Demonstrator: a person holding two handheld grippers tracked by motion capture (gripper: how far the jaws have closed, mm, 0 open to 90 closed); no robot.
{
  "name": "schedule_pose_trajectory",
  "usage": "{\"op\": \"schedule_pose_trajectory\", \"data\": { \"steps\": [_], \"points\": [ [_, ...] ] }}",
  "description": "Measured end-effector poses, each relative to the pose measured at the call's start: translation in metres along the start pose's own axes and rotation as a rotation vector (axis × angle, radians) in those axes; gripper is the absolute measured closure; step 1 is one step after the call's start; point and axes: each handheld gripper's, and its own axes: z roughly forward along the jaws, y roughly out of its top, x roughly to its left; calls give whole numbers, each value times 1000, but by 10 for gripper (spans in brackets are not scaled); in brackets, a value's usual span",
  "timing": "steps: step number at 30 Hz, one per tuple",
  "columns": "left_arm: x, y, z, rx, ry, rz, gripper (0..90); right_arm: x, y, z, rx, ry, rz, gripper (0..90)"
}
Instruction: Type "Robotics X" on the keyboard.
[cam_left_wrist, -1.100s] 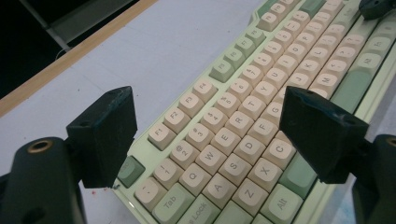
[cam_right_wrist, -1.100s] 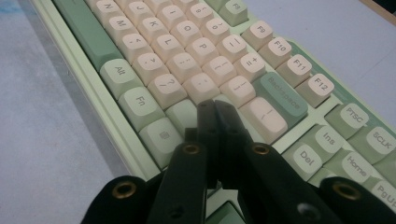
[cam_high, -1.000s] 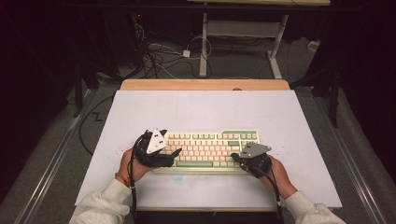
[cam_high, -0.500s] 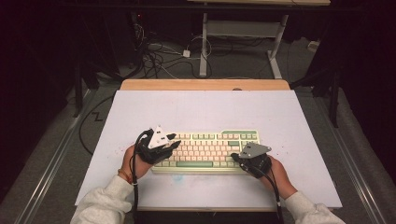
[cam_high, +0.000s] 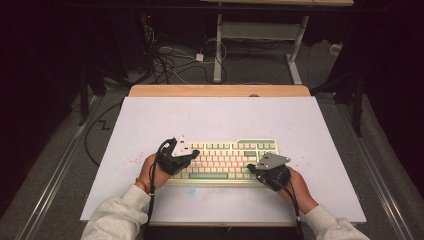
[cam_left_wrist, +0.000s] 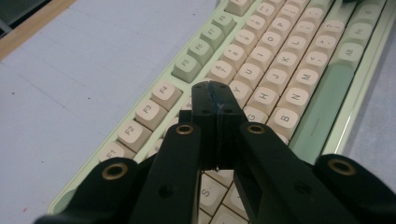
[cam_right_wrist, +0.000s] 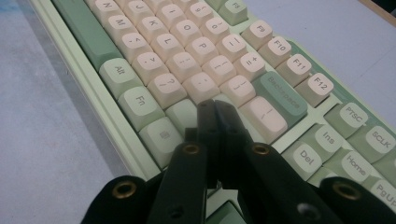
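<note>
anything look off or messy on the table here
Only small marks: reddish specks on the white table top left of the keyboard, and a faint bluish smudge just in front of it. The keyboard lies straight.

A lab: floor cables (cam_high: 170, 62), white worktable (cam_high: 220, 117), dark surroundings.

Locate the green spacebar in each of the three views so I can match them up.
High view: spacebar sits in the keyboard's near row, between the two hands.
Left gripper view: it runs along the right side, beside B, N, M.
Right gripper view: upper left, next to Alt.
Shared landmark: the letter key N.
</note>
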Motion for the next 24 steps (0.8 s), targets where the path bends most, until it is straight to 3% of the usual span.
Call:
{"op": "schedule_pose_trajectory", "data": {
  "steps": [10,24],
  "points": [
    [1,0,18,64,-16,0,877,0,0,0,1,-2,-3,900],
    [1,0,23,92,-5,12,877,1,0,0,0,-5,-8,900]
  ]
}}
